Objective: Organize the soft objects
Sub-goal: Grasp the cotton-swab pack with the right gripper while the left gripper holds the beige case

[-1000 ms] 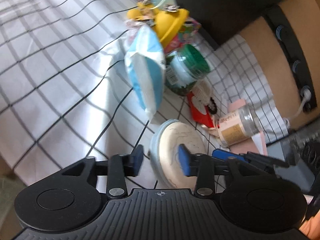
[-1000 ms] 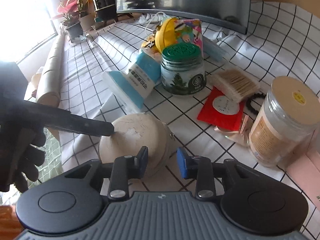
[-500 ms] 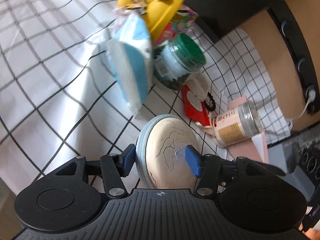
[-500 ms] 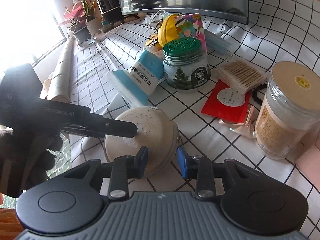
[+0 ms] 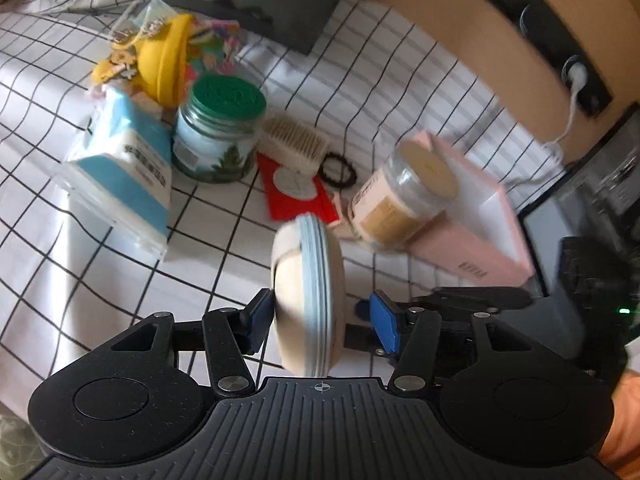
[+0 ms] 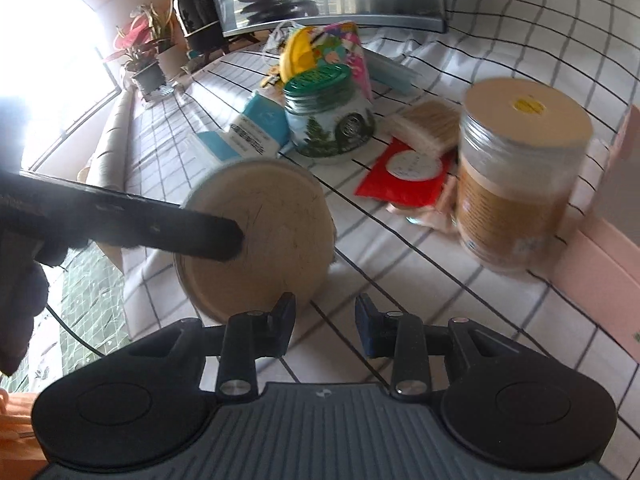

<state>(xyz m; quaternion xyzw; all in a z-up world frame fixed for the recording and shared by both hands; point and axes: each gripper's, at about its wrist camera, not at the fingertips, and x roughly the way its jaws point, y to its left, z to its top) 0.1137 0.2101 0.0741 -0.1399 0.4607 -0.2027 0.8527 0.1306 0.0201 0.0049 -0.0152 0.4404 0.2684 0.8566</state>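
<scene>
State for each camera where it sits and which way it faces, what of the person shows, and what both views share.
Left wrist: on the left gripper, looking down along its open fingers at the round beige pouch standing on edge between them; an orange sleeve shows at the right edge.
Right wrist: on the right gripper, angled down across the table; a gloved hand shows on the left.
Shared: the pouch, green-lidded jar, tan-lidded jar, blue tissue pack, red packet.

A green-lidded jar (image 5: 218, 136) stands beside cotton swabs (image 5: 294, 148), a red packet (image 5: 296, 192) and a tan-lidded jar (image 5: 404, 196).
</scene>
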